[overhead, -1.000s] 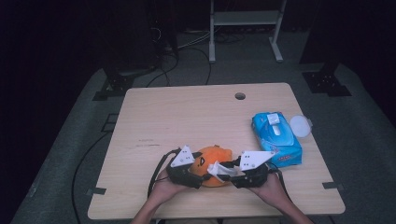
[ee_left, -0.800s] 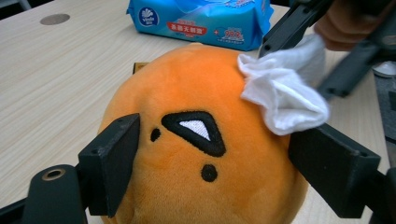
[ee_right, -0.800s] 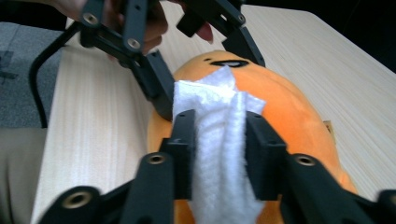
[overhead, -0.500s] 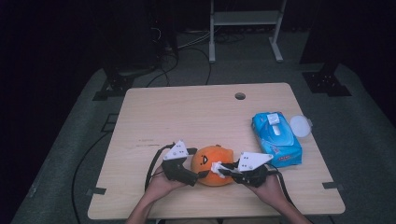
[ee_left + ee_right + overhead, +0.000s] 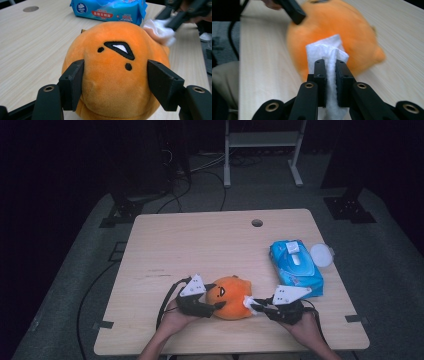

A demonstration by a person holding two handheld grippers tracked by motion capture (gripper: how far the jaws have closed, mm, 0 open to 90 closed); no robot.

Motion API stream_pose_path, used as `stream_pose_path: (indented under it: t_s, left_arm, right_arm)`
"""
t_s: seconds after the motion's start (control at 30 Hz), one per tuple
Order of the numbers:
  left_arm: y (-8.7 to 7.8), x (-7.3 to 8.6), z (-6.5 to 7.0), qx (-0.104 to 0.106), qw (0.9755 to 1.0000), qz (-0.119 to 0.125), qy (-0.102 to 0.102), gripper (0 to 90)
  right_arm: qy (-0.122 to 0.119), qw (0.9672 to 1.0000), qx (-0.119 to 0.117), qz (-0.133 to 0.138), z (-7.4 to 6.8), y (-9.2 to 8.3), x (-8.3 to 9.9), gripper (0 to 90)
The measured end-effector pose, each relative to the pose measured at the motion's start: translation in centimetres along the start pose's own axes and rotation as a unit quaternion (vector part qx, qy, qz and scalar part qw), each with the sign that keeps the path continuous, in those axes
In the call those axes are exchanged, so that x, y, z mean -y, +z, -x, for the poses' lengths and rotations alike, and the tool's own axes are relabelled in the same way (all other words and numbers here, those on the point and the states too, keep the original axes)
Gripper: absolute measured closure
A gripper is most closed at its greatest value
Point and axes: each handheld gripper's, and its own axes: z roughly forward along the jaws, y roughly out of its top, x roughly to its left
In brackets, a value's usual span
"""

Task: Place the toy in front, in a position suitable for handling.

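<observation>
Left gripper (image 5: 115,82) just closing on round orange plush toy (image 5: 115,65), steadying it near bench front edge; right gripper (image 5: 331,72) clamping folded white wipe (image 5: 327,51) against it, likely for wiping.

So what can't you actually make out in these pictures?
- Underside of the round orange plush toy: left gripper view, cut off by the bottom edge.
- Print on the blue wet-wipe pack: high view, too small.
- Far end of the white folded wipe: right gripper view, blurred against the toy.

Dark lab: cables (image 5: 200,167), equipment stands (image 5: 262,150)
</observation>
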Motion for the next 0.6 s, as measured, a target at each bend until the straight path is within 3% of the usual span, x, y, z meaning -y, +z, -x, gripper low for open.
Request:
stream_pose_path:
  t_s: [0.13,0.27,0.4,0.6]
  left_arm:
    - [0.4,-0.2,0.3,0.0,1.0,0.001,0.003,34.2]
    - [0.3,-0.2,0.8,-0.005,0.9998,-0.004,0.018,34.3]
    - [-0.1,0.3,0.7,0.001,0.9999,-0.005,0.013,34.3]
    - [-0.1,0.5,0.6,0.005,0.9999,-0.003,0.012,34.3]
  right_arm:
    - [-0.015,0.9995,-0.024,0.015,-0.9,0.8,-1.3,80.3]
    - [-0.019,0.9993,-0.019,0.028,-0.6,1.5,-2.5,80.3]
    - [0.006,0.999,-0.002,0.045,1.2,1.7,-2.8,80.4]
    - [0.037,0.9984,0.015,0.04,2.4,1.3,-1.4,80.4]
